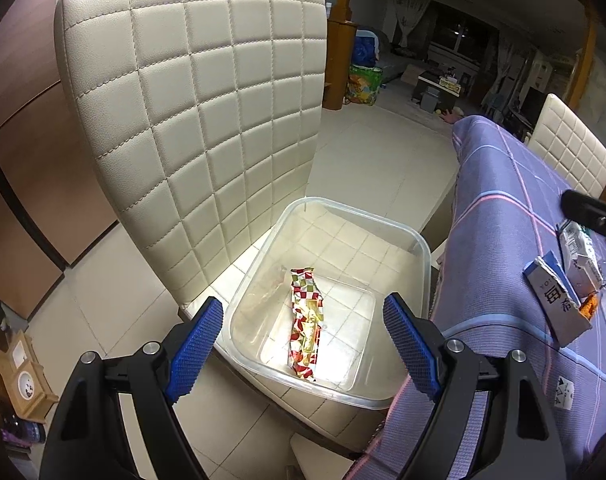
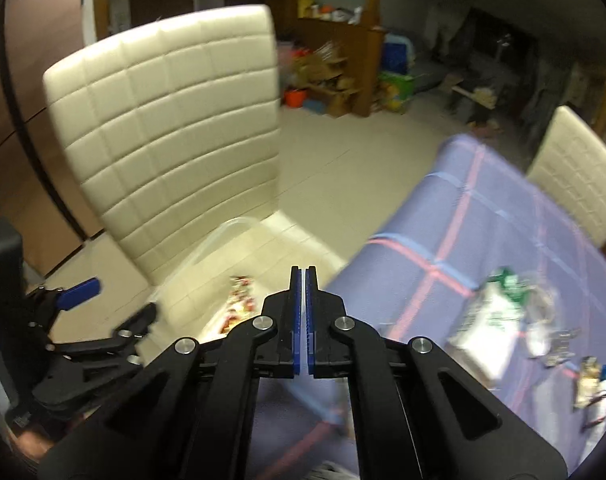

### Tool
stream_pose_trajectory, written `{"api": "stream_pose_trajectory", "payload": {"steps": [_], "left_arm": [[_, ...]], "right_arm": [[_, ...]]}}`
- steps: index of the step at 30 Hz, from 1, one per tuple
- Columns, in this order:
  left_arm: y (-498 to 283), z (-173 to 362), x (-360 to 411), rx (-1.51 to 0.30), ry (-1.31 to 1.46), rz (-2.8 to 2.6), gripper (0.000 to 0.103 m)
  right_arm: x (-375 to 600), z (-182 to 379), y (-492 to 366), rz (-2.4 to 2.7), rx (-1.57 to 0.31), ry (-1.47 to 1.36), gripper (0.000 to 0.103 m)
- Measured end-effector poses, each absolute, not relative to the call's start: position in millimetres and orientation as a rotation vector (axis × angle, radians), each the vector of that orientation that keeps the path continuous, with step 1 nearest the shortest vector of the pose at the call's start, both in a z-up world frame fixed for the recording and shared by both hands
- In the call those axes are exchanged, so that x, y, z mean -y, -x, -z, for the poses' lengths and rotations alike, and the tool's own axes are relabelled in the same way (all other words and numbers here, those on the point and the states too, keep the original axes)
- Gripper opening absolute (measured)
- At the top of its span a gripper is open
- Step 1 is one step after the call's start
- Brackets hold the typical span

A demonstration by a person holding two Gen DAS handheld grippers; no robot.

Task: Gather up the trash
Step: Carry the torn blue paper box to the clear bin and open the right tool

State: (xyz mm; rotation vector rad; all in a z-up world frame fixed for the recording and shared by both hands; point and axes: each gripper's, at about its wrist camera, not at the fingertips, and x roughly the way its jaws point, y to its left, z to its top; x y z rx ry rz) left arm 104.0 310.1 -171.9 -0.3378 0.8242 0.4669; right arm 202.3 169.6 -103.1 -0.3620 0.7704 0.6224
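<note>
Left hand-held gripper [image 1: 303, 344] gapes empty; right hand-held gripper [image 2: 303, 284] pinched closed; carton [image 1: 559, 300] lettering illegible.

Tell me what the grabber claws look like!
Both are alike. The left gripper and right gripper have black plastic arms with triangle-shaped holes, joined by round silver bolts. The jaws carry flat blue pads covered in a bumpy grid pattern. No cables or sleeves show.

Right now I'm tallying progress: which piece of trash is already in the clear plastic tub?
The red, green and white checkered wrapper, lying flat on the tub's bottom. The torn blue-and-white carton and the others sit on the purple tablecloth.
</note>
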Motion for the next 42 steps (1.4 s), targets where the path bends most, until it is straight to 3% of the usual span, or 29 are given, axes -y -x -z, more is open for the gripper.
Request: {"api": "stream_pose_trajectory", "payload": {"steps": [21, 27, 37, 39, 40, 41, 42], "left_arm": [[-110, 157, -268, -0.823, 0.297, -0.375, 0.080], [-110, 151, -262, -0.814, 0.278, -0.387, 0.080], [-110, 149, -259, -0.815, 0.262, -0.399, 0.080], [-109, 148, -258, -0.812, 0.260, -0.402, 0.080], [-109, 148, -258, -0.812, 0.260, -0.403, 0.080], [-109, 149, -258, -0.813, 0.261, -0.403, 0.080], [-109, 149, -259, -0.815, 0.264, -0.400, 0.080]], "right_arm": [[-108, 137, -184, -0.614, -0.846, 0.308, 0.004], [-95, 130, -174, -0.674, -0.720, 0.230, 0.002], [-100, 135, -174, -0.651, -0.723, 0.258, 0.002], [-94, 130, -174, -0.675, -0.683, 0.226, 0.008], [-95, 129, -172, -0.707, -0.674, 0.236, 0.034], [-96, 129, -172, -0.709, -0.673, 0.243, 0.101], [-96, 128, -170, -0.722, -0.663, 0.231, 0.100]]}}
